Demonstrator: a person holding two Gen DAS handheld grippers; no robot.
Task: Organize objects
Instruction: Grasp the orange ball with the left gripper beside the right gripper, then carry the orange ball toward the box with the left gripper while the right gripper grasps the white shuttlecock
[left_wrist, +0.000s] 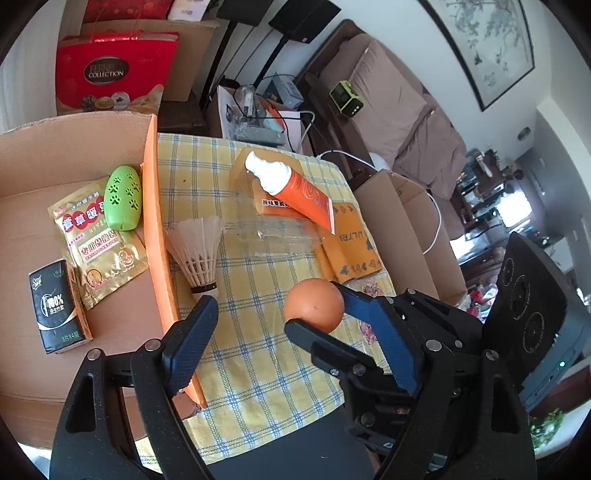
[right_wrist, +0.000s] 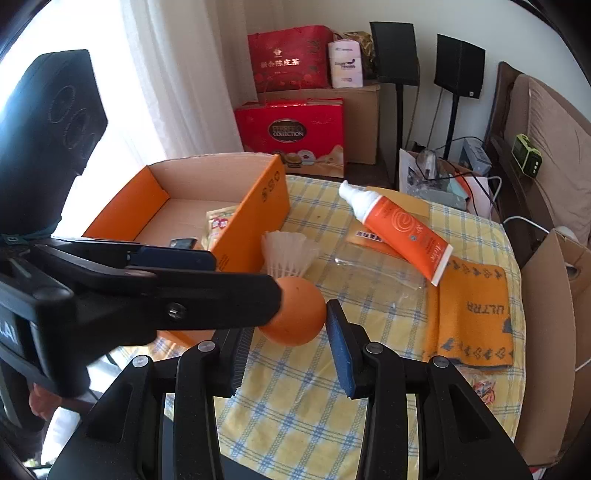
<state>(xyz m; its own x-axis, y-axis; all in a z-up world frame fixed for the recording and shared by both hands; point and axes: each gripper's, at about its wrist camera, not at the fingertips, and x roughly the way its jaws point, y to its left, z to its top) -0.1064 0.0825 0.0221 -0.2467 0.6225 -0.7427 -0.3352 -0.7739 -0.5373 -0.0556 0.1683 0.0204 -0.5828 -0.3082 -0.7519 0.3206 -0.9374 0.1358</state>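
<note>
The open orange cardboard box (right_wrist: 273, 192) takes up the left of the table. Its long wall stands as a barrier along the yellow-and-blue checked tablecloth (left_wrist: 236, 354). In the box lie a black tissue pack (left_wrist: 55, 302), a gold foil sachet (left_wrist: 96, 236) and a green oval plastic case with paw prints (left_wrist: 123, 197). The far half of the box floor is bare.

A white feather shuttlecock (left_wrist: 199, 251) lies just beside the outside of that wall. From there the bare cloth runs down to the near table edge, giving open room in front. Further right a clear plastic bag (left_wrist: 273, 236) lies flat. Behind it an orange tube with a white cap (left_wrist: 295, 188) rests tilted on a flat yellow packet (left_wrist: 240, 170). An orange patterned towel (right_wrist: 469, 317) lies near the right edge of the table. Just past that edge stands an open brown carton (left_wrist: 399, 221).

The left gripper (left_wrist: 293, 302) is spread wide and holds nothing. Its left finger is near the box wall, and its right finger lies alongside the right gripper's finger by the smooth orange-brown egg (left_wrist: 314, 304).

The right gripper (right_wrist: 291, 321) is closed to the egg's width and pinches it. One blue pad (left_wrist: 354, 297) is on the egg's far side and a black fingertip is on its near side. The egg is over the bare cloth, in front of the shuttlecock. I cannot tell whether it touches the cloth.
</note>
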